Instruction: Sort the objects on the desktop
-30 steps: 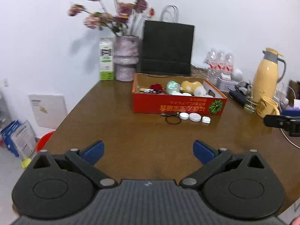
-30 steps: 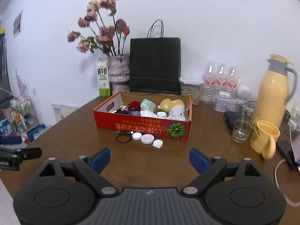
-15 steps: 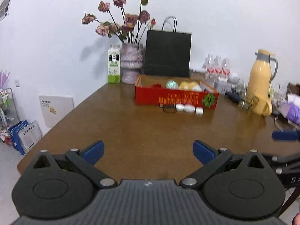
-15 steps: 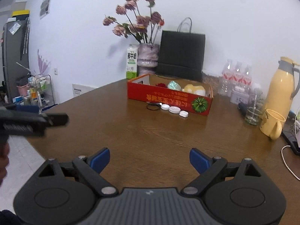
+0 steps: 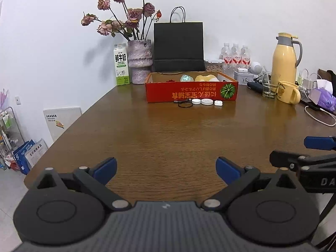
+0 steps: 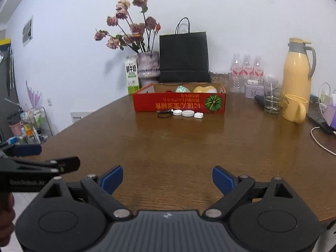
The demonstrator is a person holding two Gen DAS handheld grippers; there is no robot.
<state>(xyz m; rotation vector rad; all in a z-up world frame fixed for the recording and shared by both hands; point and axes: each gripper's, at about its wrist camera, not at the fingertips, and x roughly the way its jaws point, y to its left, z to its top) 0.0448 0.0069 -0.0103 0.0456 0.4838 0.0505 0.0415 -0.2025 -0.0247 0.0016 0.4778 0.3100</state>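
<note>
Left gripper (image 5: 166, 169): spread wide, holding nothing, low over the near edge of the table (image 5: 168, 134).
Right gripper (image 6: 167, 177): likewise spread wide and bare, alongside the left, well apart from the goods.
Red box (image 5: 191, 91): far side of the table, in front of the black bag (image 5: 178, 46); already holding a yellow lump, a pale wrapped ball and something dark red.
Loose items: in a row touching or just beside the box's front wall: black ring (image 5: 185, 105), round white lid (image 5: 196, 101), larger white lid (image 5: 206, 101), small white case (image 5: 218, 103).
Step in hand: probably a reach across the table toward that row.
Approach: best made low and straight, fingers kept wide until astride one piece.
Pick order: outermost case first for the right side, ring for the left, to avoid crossing arms.
Grasp: lids flat and thin, so fingertips close to the wood, pinching across the rim.
Risk: nudging neighbours under the box wall; mug (image 5: 288, 92) and glass (image 5: 269, 90) close on the right.
</note>
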